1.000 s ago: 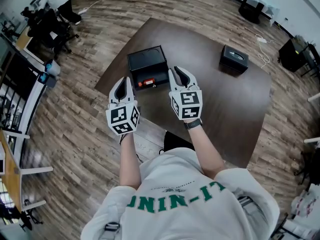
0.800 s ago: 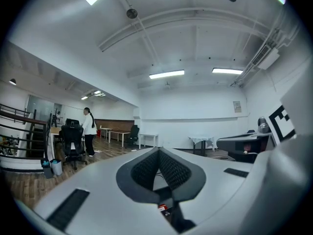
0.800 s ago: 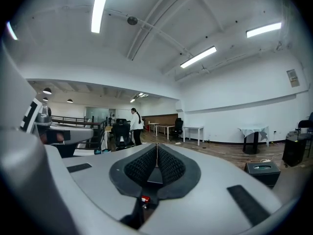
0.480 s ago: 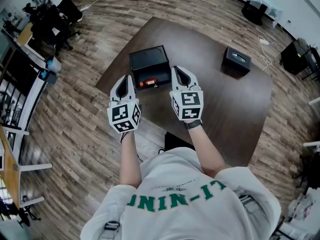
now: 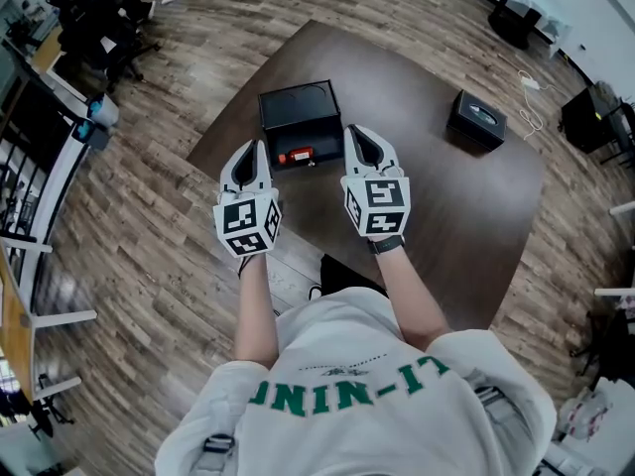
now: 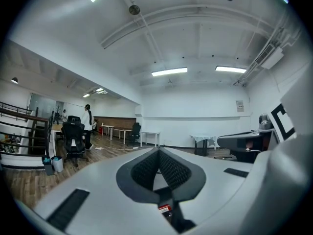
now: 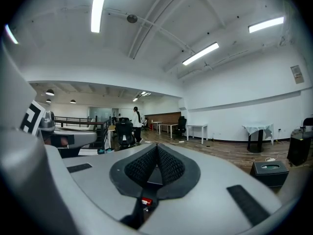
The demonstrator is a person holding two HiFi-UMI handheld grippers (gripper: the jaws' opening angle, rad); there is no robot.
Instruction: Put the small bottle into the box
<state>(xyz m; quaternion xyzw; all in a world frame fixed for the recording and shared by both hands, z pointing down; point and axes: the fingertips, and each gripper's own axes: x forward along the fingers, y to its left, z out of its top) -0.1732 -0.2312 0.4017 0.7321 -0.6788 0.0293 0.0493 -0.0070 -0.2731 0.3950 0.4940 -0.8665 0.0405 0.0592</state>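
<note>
Left gripper: fingers pressed together, nothing held.
Right gripper: fingers likewise closed, empty.
Small bottle: between both finger pairs, seemingly inside box.
Reason: grip judged unneeded; placing apparently done.

white sweatshirt, green lettering; black band on right wrist. left gripper and right gripper: white shells, black ribbed pads, black-white marker cubes.

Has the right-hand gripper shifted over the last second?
No, not noticeably: the right gripper still sits just right of the open black box on the brown table; only the camera view shifted.
</note>
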